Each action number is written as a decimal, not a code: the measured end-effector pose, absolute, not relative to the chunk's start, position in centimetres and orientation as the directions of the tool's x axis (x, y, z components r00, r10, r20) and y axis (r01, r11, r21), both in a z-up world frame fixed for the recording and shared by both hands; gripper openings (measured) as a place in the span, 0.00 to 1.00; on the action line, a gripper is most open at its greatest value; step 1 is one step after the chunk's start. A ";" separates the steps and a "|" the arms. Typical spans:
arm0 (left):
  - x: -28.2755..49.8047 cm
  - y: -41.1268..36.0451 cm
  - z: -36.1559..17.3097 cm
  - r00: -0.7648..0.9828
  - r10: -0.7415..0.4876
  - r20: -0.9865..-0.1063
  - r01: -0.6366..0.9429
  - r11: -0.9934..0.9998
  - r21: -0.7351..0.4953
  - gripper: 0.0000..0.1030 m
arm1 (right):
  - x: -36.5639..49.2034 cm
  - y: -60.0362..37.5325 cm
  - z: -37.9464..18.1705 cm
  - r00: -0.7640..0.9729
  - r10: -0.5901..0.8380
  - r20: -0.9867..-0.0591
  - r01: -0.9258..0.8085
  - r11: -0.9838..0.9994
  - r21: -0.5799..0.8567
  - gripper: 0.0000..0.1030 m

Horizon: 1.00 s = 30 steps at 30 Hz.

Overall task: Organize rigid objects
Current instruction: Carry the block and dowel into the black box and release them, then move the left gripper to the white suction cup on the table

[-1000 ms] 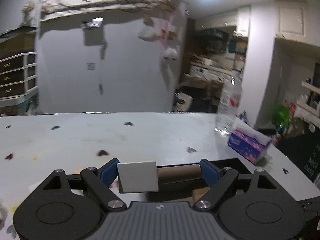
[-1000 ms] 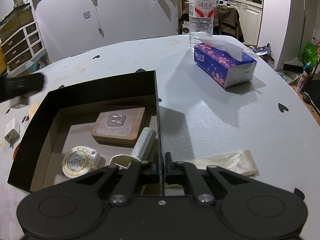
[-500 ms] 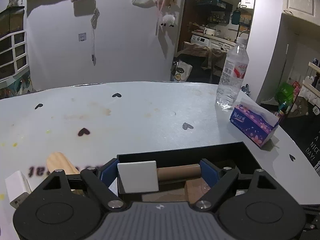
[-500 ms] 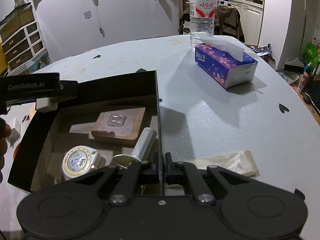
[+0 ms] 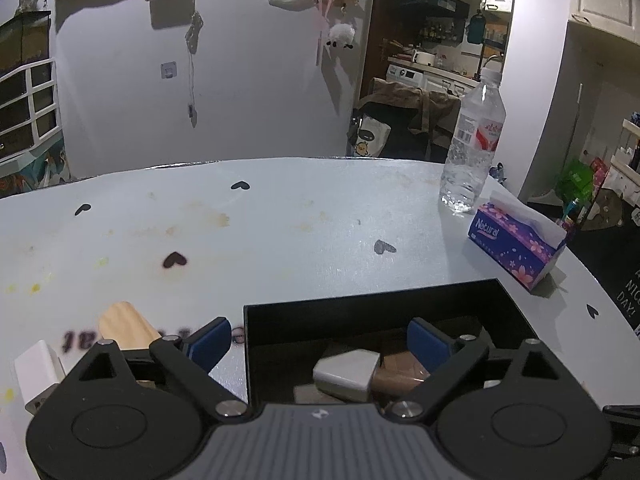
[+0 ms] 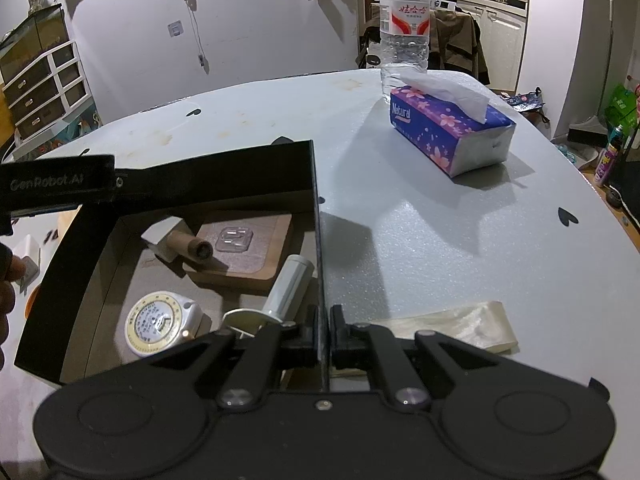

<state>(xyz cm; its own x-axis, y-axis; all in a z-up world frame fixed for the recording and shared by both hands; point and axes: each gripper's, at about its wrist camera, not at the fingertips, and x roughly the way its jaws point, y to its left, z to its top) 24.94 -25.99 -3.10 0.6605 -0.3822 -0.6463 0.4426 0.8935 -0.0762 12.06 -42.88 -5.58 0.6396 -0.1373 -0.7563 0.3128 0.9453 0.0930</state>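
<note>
White table (image 5: 300,220), left gripper (image 5: 320,338) apart over stamp (image 5: 348,374), right gripper (image 6: 323,330) clamped on box wall (image 6: 318,260).

Tissue box (image 6: 448,130): "Natural" in white on the purple side, legible in both views. Left hand-held gripper (image 6: 56,184): "GenRobot.AI" along its black body. Water bottle (image 6: 405,20): red-and-white label with Chinese characters. Round dial (image 6: 154,322): fine print, too small to read.
</note>
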 end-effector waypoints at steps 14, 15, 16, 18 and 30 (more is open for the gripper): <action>24.1 -25.5 -3.3 0.621 -0.401 -0.674 0.466 0.880 -0.094 0.97 | 12.1 -42.9 -5.6 0.639 -0.137 -0.756 0.314 0.945 0.094 0.06; 24.0 -25.5 -3.3 0.619 -0.402 -0.675 0.467 0.879 -0.095 0.97 | 12.1 -42.9 -5.6 0.639 -0.137 -0.757 0.313 0.945 0.094 0.06; 23.9 -25.4 -3.3 0.616 -0.404 -0.677 0.469 0.878 -0.096 0.97 | 12.1 -42.9 -5.6 0.639 -0.137 -0.756 0.313 0.945 0.094 0.06; 23.6 -25.2 -3.3 0.611 -0.408 -0.679 0.473 0.875 -0.101 0.98 | 12.1 -42.9 -5.6 0.639 -0.137 -0.757 0.313 0.945 0.094 0.06; 21.2 -21.7 -2.3 0.628 -0.437 -0.644 0.477 0.870 -0.125 1.00 | 12.0 -42.9 -5.6 0.639 -0.138 -0.757 0.314 0.945 0.092 0.06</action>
